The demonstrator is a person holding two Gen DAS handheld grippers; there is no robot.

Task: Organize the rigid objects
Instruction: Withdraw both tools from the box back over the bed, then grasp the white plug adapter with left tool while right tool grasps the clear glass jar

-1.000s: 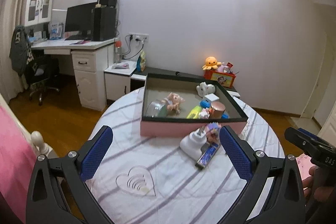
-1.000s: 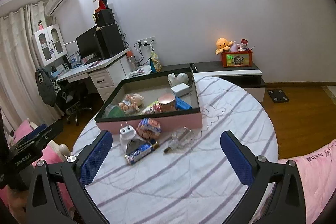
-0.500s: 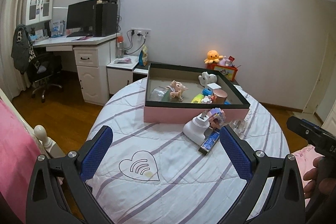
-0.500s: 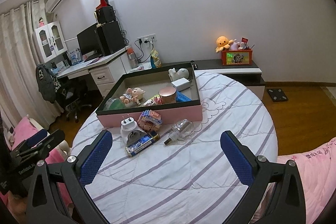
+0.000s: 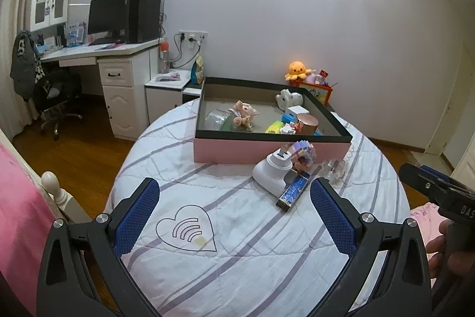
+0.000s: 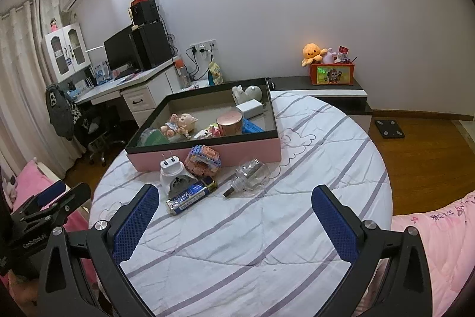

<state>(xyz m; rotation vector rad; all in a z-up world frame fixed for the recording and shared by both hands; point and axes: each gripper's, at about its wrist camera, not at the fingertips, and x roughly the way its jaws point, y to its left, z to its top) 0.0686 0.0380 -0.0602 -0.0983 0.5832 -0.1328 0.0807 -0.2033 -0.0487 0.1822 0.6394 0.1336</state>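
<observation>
Left wrist view: left claw [image 5: 234,210] was wide open, holding nothing, hovering over the round bed [image 5: 237,257] with its striped quilt. Right claw [image 6: 234,216] was likewise spread open and empty above the same quilt.

Pink box [image 6: 255,149] with black rim sat toward the far edge of the bed — inside it a pig doll [image 6: 179,124], a copper tin [image 6: 229,122], a white block [image 6: 250,108] and a few smaller bits.

Loose items lay clustered just outside the box's near wall: white plug adapter [image 6: 175,177], with a building-block toy [image 6: 204,159] beside it and touching the wall, blue-and-gold bar [image 6: 191,195] leaning against the adapter's base, clear glass bottle [image 6: 248,176] on its side to the right — apart from the bar. All sat beyond both claws' fingertips, not touched.
</observation>
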